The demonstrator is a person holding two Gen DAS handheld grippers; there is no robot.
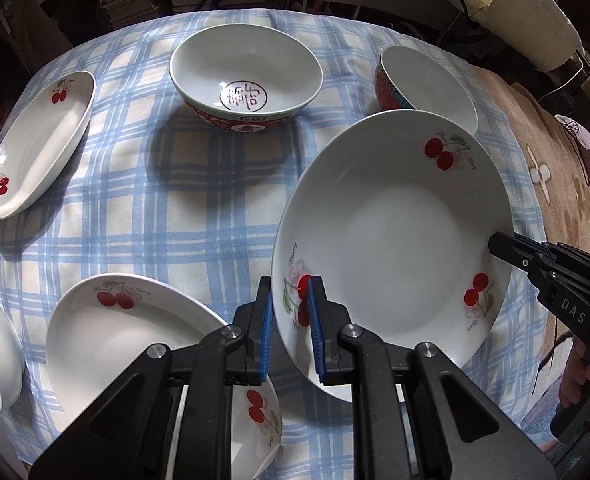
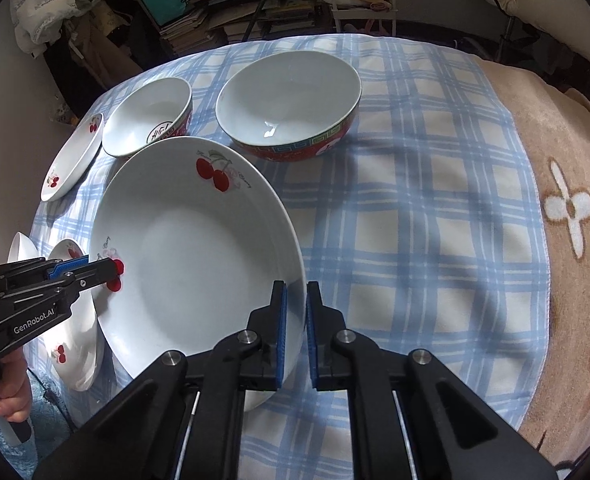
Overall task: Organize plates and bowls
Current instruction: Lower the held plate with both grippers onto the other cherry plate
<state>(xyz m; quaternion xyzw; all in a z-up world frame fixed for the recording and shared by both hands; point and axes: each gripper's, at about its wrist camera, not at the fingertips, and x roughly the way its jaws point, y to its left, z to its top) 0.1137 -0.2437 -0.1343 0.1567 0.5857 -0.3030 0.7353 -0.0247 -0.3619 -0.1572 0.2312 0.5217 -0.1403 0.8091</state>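
Left gripper, right gripper pinch opposite rims, plate face-up, tilted.

A blue-and-white checked cloth lies over a tan blanket with white flower shapes. Behind it, stacks of books and papers crowd dark shelves (quite a jumble). A cream puffy jacket hangs at the right. Soft daylight throws shadows across the cloth.

Blue-and-white plaid tablecloth over a tan blanket with white flower motif. Stacked books and magazines behind; white puffy jacket at far right.
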